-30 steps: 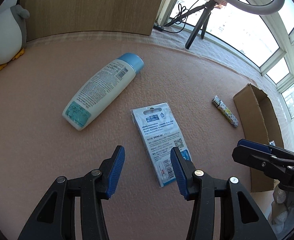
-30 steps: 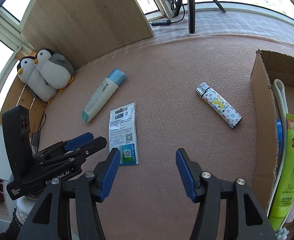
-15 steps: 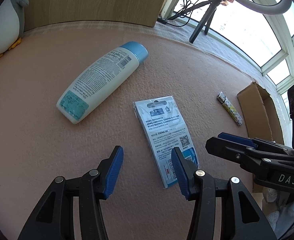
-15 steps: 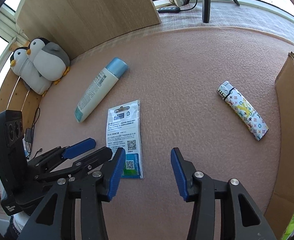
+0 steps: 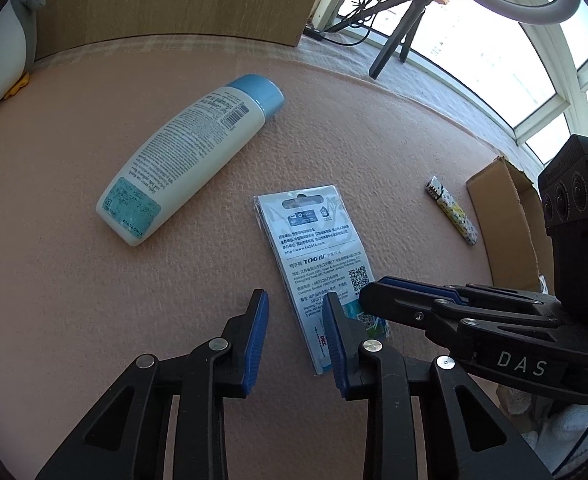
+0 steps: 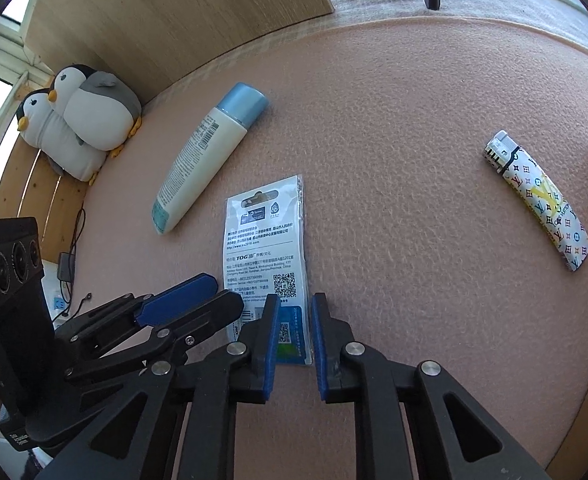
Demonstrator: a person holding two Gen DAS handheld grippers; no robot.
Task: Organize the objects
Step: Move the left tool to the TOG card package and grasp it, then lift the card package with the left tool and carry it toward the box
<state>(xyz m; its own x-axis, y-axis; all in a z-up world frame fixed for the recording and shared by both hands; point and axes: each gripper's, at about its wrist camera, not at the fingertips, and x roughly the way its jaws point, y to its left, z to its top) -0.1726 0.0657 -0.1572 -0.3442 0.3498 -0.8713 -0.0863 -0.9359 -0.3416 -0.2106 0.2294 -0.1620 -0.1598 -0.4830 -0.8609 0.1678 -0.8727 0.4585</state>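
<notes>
A pink textured mat [image 6: 394, 128] carries a white bottle [image 6: 209, 152] lying flat, a flat printed packet [image 6: 265, 248], a patterned lighter [image 6: 538, 200] and a cardboard box [image 5: 506, 216].

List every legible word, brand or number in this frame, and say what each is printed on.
"TOG": flat plastic packet, mid-label.
"DAS": body of the right tool, seen from the left wrist.
"LV" monogram pattern: lighter.
QR codes and a barcode: packet; not decodable.
Remaining small print on the packet: too small.
Lotion bottle back label and barcode: too small to read.
</notes>
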